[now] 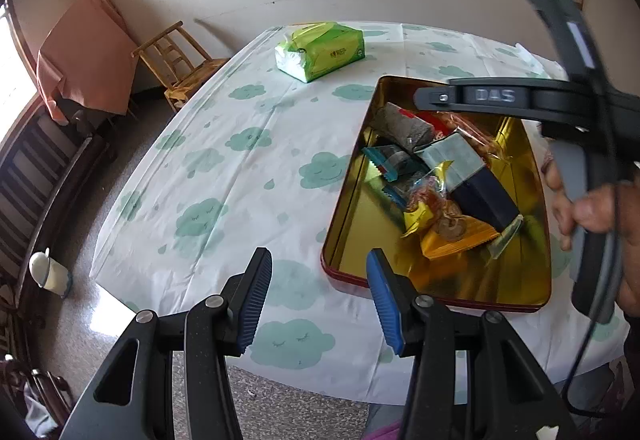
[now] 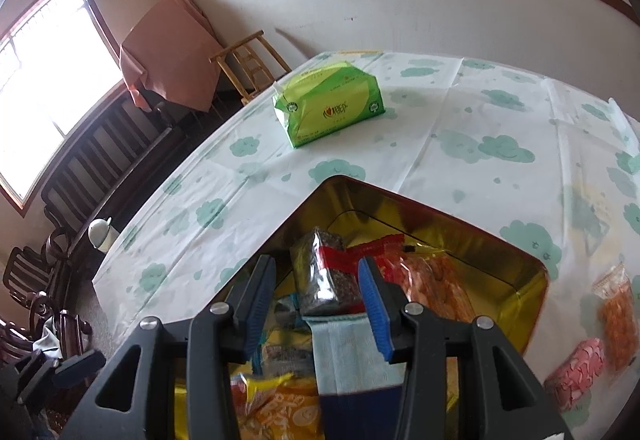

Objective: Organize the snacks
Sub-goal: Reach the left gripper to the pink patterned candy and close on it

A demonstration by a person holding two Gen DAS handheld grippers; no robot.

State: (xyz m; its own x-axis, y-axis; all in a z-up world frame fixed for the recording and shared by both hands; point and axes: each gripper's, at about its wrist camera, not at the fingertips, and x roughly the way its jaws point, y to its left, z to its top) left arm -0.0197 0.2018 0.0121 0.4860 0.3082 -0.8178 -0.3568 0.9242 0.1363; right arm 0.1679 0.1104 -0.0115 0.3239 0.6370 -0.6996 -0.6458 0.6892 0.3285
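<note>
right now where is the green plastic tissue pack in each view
left wrist: green plastic tissue pack lies upper centre on the cloud-print tablecloth, beyond the gold-lined tin.
right wrist: upper centre, beyond the tin's far corner.
shared landmark: wooden chair left of the pack.

Snacks gathered in an open gold tin

The gold-lined, red-rimmed tin [image 1: 440,280] lies open on the surface, holding a jumble of packets: a dark speckled pack [image 2: 326,272], a red packet [image 2: 344,258], a pale blue and navy pouch [image 1: 468,176] and a yellow wrapper [image 1: 452,240]. An orange packet [image 2: 618,324] and a pink one [image 2: 576,372] lie outside, beside the tin.
</note>
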